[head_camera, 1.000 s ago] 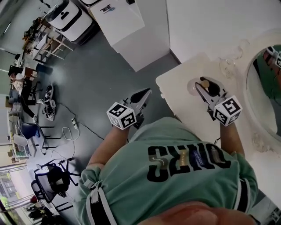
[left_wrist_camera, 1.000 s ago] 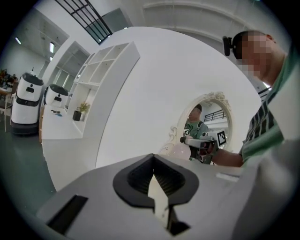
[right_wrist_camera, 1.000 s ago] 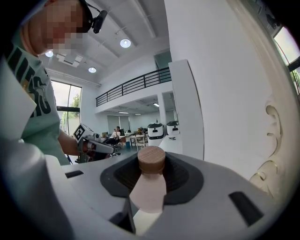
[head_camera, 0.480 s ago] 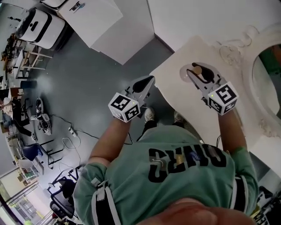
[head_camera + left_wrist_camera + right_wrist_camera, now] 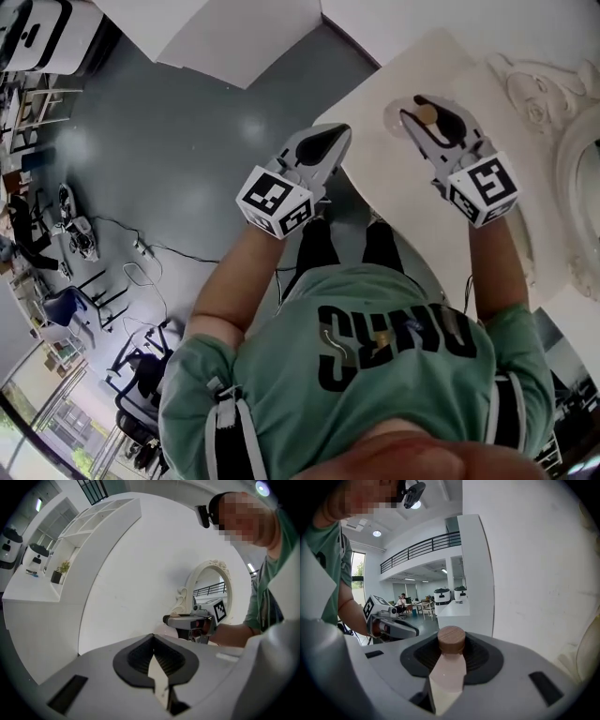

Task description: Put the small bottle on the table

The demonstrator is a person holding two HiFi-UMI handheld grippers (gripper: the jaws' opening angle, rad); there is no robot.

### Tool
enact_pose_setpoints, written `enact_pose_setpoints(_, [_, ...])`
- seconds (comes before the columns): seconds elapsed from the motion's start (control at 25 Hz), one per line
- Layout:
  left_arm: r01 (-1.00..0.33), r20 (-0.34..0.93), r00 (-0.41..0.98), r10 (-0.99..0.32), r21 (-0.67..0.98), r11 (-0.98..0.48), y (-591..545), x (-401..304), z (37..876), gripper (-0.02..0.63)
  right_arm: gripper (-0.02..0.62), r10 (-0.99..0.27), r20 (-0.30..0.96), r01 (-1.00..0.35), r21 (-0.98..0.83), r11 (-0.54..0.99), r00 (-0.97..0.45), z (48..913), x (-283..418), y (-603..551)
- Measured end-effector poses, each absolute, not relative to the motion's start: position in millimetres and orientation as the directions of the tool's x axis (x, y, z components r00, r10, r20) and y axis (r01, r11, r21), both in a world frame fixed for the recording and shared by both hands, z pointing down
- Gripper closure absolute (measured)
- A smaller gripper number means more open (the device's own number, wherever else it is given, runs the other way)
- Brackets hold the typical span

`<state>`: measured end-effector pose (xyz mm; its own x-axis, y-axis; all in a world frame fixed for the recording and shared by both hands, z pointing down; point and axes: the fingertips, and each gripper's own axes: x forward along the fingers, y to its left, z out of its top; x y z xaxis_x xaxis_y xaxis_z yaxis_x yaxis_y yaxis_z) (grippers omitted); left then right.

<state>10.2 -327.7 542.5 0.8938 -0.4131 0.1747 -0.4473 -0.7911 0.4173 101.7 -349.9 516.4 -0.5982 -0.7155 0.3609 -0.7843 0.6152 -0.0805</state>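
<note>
Head view: a person in a green shirt (image 5: 394,375) stands at the near edge of a cream table (image 5: 398,211). The right gripper (image 5: 424,120) reaches over the far left part of the table, its claw closed on the small bottle (image 5: 427,113), whose round wooden cap shows between the dark pads. From this steep angle it cannot be told whether the bottle's base touches the tabletop. The left gripper (image 5: 328,141) hangs beside the table's left edge, over the grey floor (image 5: 206,141), well apart from the bottle. A carved white mirror frame (image 5: 548,98) lies at the far right.

Left gripper view: the claw is narrow, with the pad tips meeting and nothing between them. Beyond it, the right gripper is level in front of the oval mirror, near a white wall (image 5: 136,573). A shelf with a small plant (image 5: 57,573) stands at the far left.

Right gripper view: both pads press on the bottle's pale body, just under the wooden cap, which stands upright above the pads. To the left, the left gripper floats beside the person's arm (image 5: 349,606). Behind it are a white pillar (image 5: 476,569) and a balcony railing (image 5: 419,548).
</note>
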Motion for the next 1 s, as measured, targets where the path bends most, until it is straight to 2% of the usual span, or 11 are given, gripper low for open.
enact_pose_setpoints(0.44, [-0.449, 0.207, 0.894, -0.398, 0.438, -0.779, -324, 11, 606, 0.597, 0.476, -0.711, 0.398, -0.788, -0.05, 0.614, -0.58, 581, 89, -367])
enact_pose_setpoints(1.0, [-0.415, 0.188, 0.909, -0.371, 0.459, -0.786, -323, 15, 624, 0.597, 0.476, -0.704, 0.429, -0.795, -0.054, 0.605, -0.565, 619, 82, -375])
